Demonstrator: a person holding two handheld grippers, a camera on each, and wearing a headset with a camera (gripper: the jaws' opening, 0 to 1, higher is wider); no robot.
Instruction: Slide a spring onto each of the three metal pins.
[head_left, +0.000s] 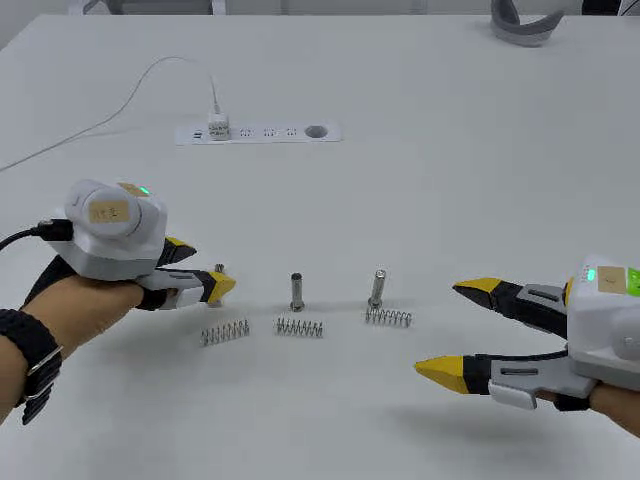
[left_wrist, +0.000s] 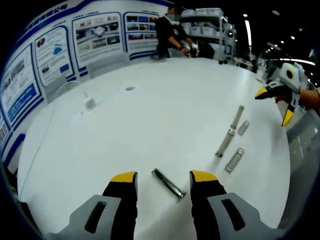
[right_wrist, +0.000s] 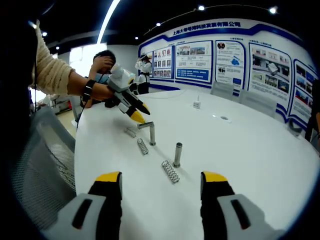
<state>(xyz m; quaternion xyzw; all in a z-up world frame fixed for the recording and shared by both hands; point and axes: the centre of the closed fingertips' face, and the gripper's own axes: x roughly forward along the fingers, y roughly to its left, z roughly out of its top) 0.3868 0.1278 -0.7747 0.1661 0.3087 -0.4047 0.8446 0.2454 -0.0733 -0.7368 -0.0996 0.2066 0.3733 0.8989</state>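
Three short metal pins stand in a row on the white table: the left pin, the middle pin and the right pin. A loose spring lies in front of each: left spring, middle spring, right spring. My left gripper is open at the left pin, which sits in the gap between its yellow-tipped jaws. My right gripper hovers open to the right of the row, holding nothing. The nearest pin and spring lie ahead of it.
A white power strip with a plugged-in cable lies at the back of the table. A grey curved object rests at the far right edge. People stand by wall posters in the background.
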